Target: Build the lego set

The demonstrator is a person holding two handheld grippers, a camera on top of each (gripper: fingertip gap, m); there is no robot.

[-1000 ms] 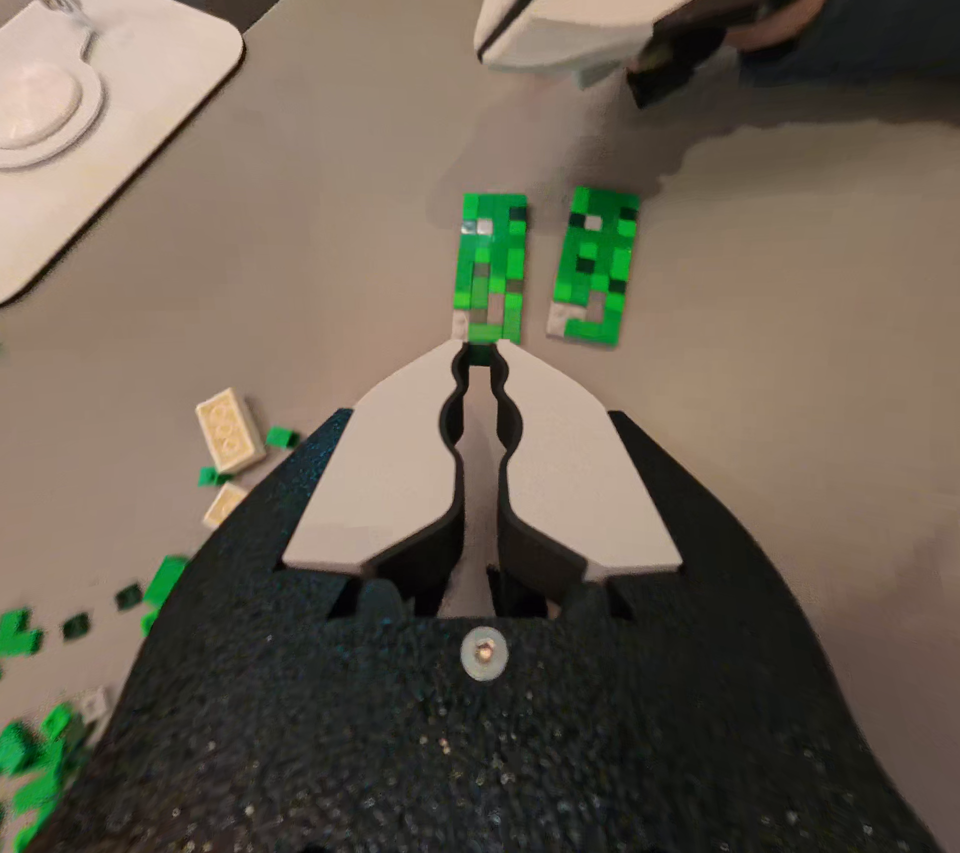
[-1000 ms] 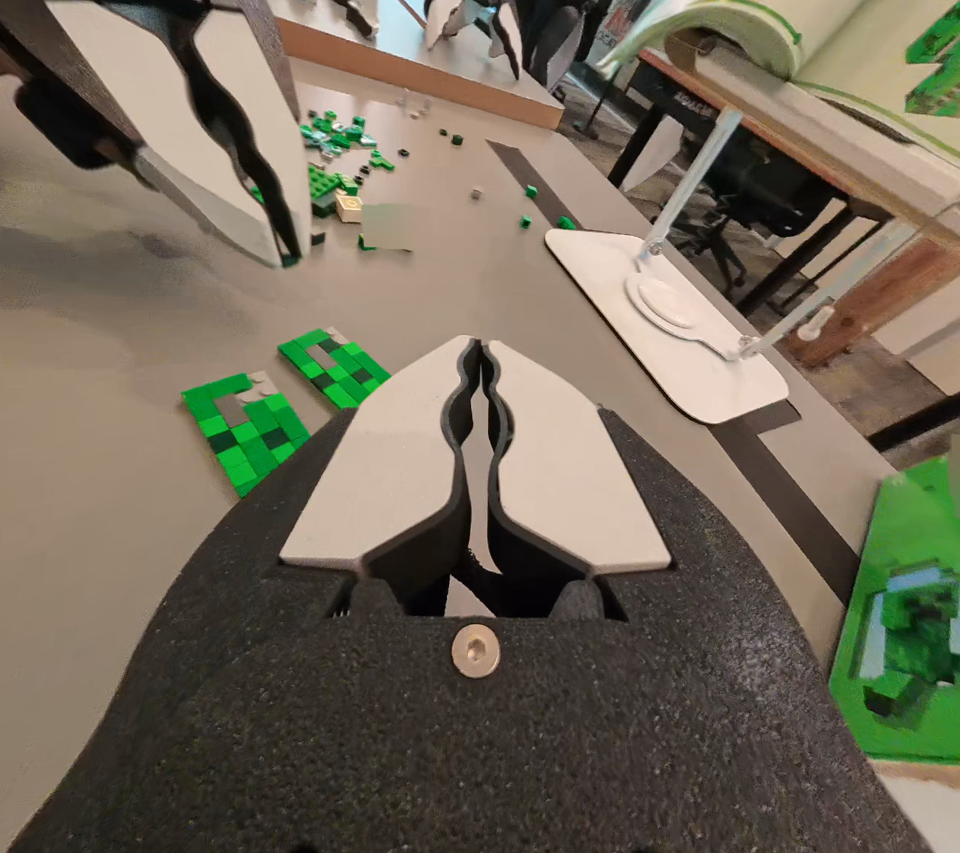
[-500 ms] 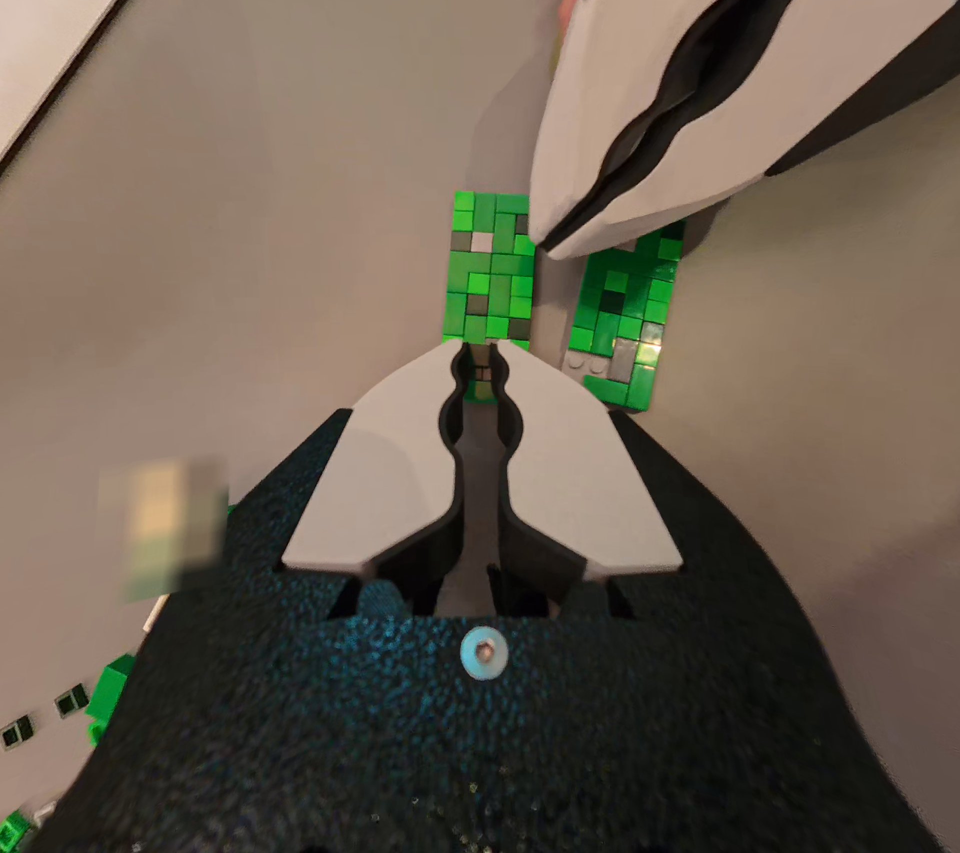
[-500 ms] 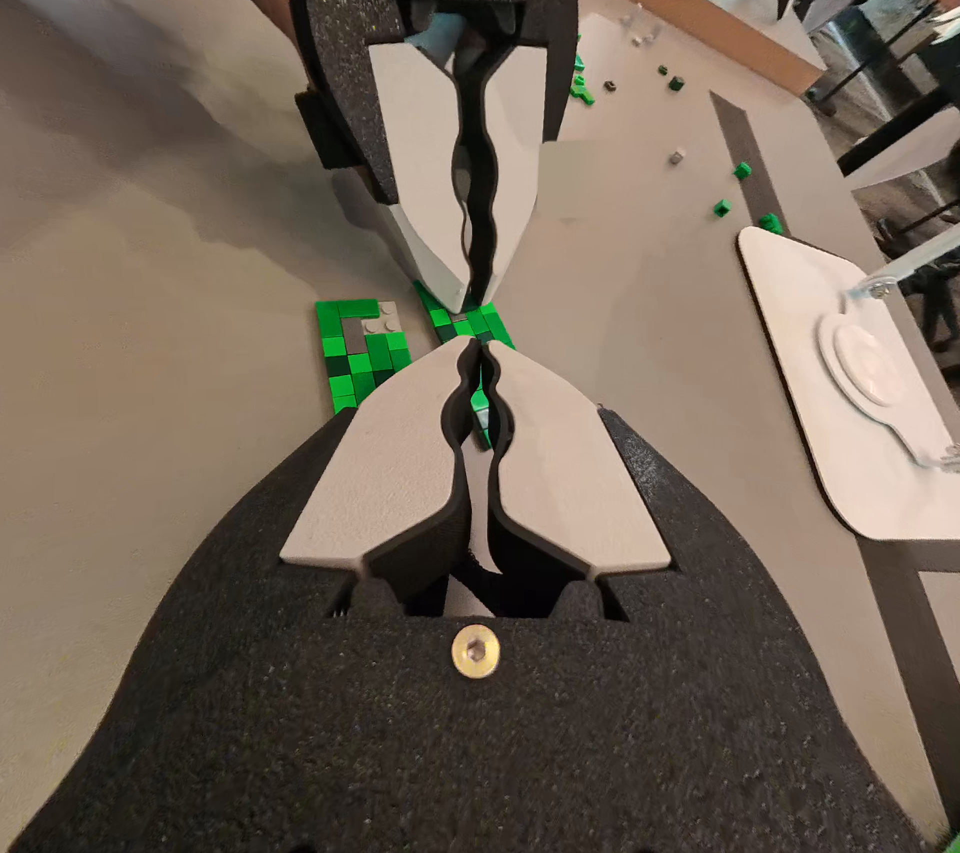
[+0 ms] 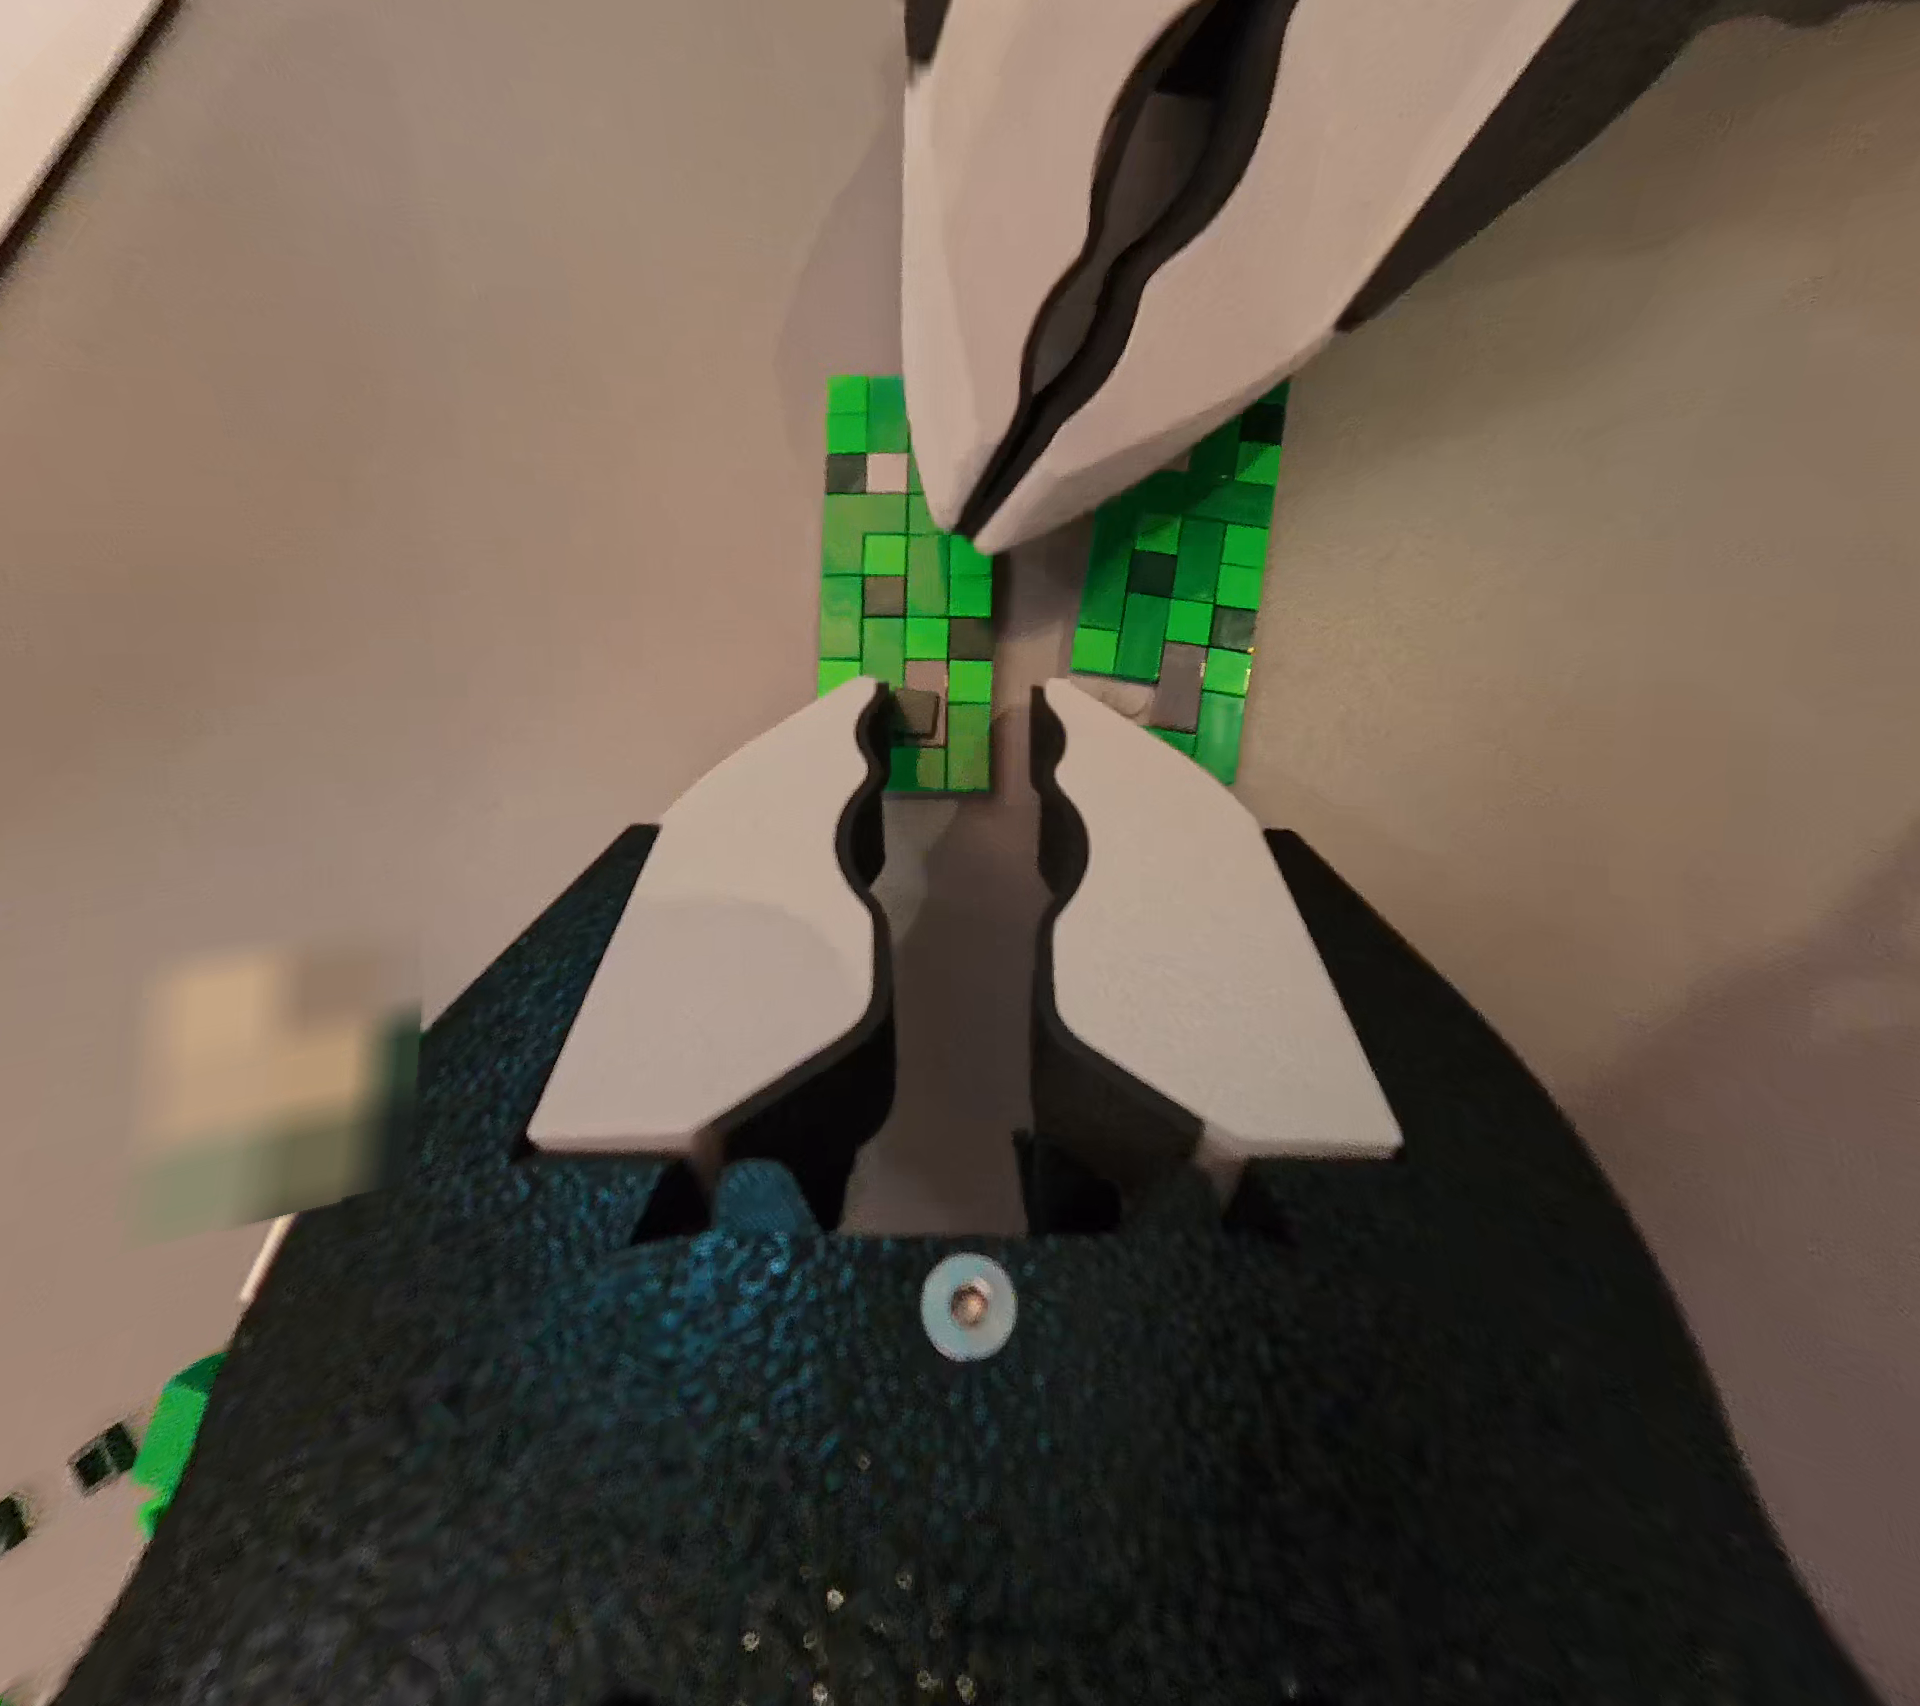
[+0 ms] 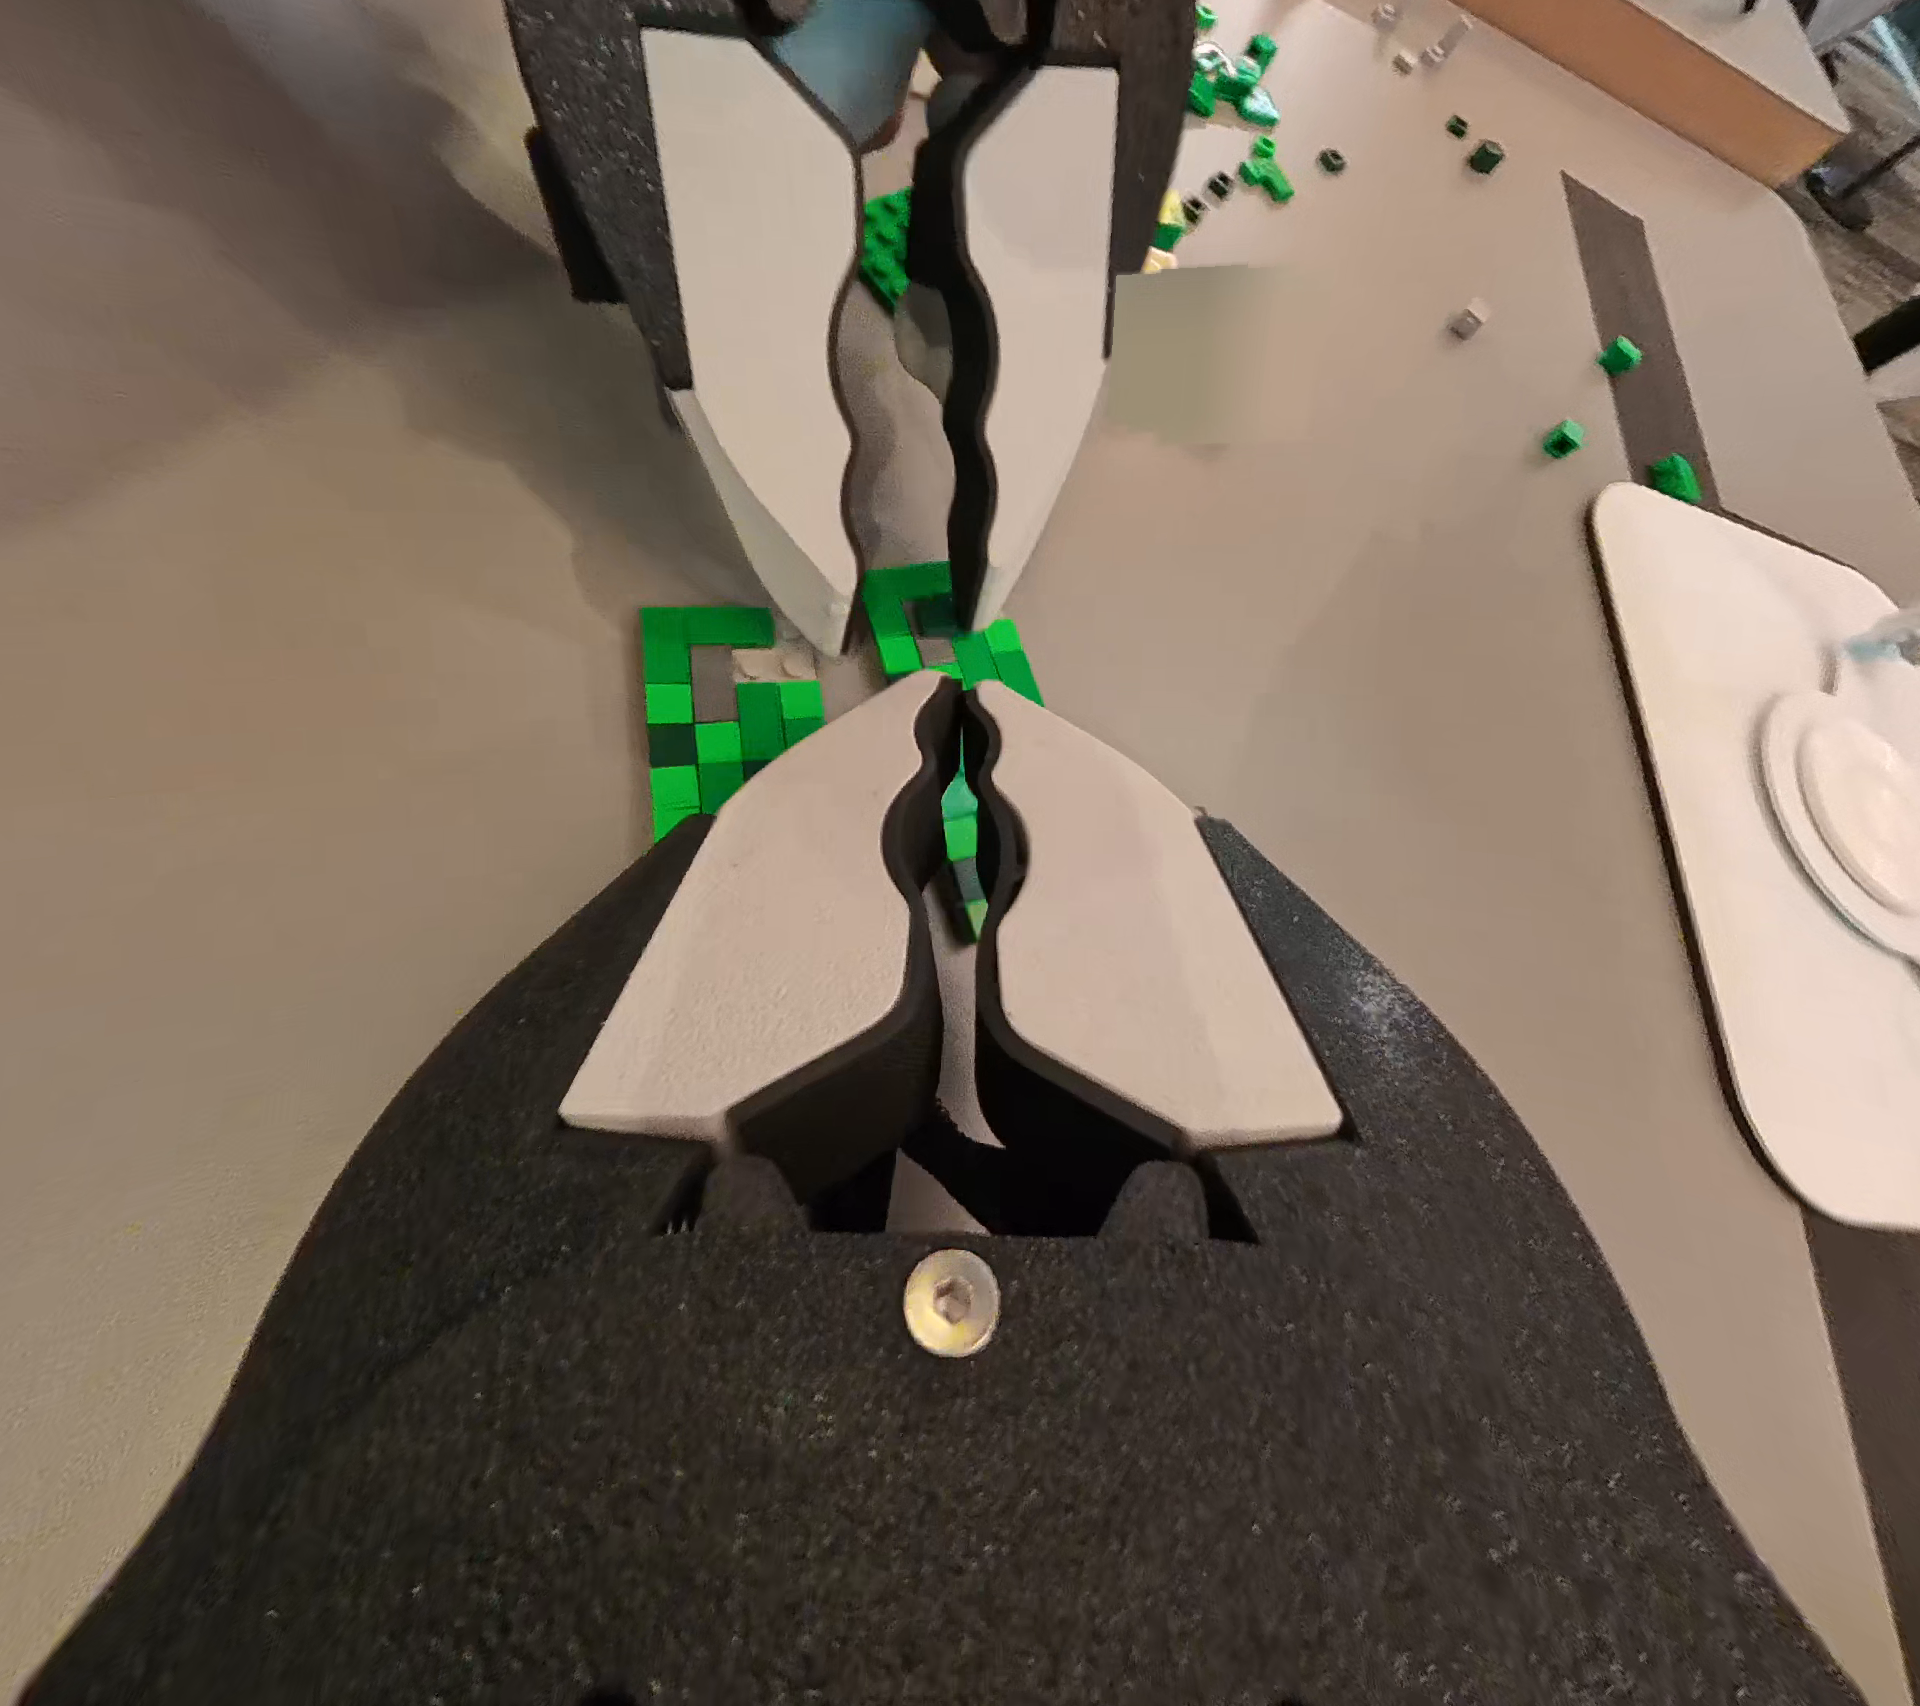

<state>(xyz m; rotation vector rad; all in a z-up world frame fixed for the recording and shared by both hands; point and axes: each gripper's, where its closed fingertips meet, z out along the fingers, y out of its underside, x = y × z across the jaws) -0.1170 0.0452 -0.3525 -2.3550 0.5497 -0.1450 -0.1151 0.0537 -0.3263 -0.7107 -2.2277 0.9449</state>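
Left wrist view: left gripper [image 5: 954, 695] with grey fingers spread apart, nothing clamped, poised over the near end of a flat green-and-grey mosaic brick panel [image 5: 914, 586] lying on the matte grey tabletop [image 5: 468, 409]. Small dark grey tile [image 5: 916, 714] just beside the left fingertip; contact cannot be told. Second green mosaic brick panel [image 5: 1184, 596] parallel, close to the right. Right gripper [image 5: 971, 529] entering from above, fingers together, tips at the first panel's edge. Corner of a white rounded base plate [image 5: 73, 4] at upper left.

Right wrist view: right gripper fingers pressed together, empty. Loose green bricks [image 6: 1236, 87] scattered on the far tabletop; further desks beyond. No containers, no legible writing.
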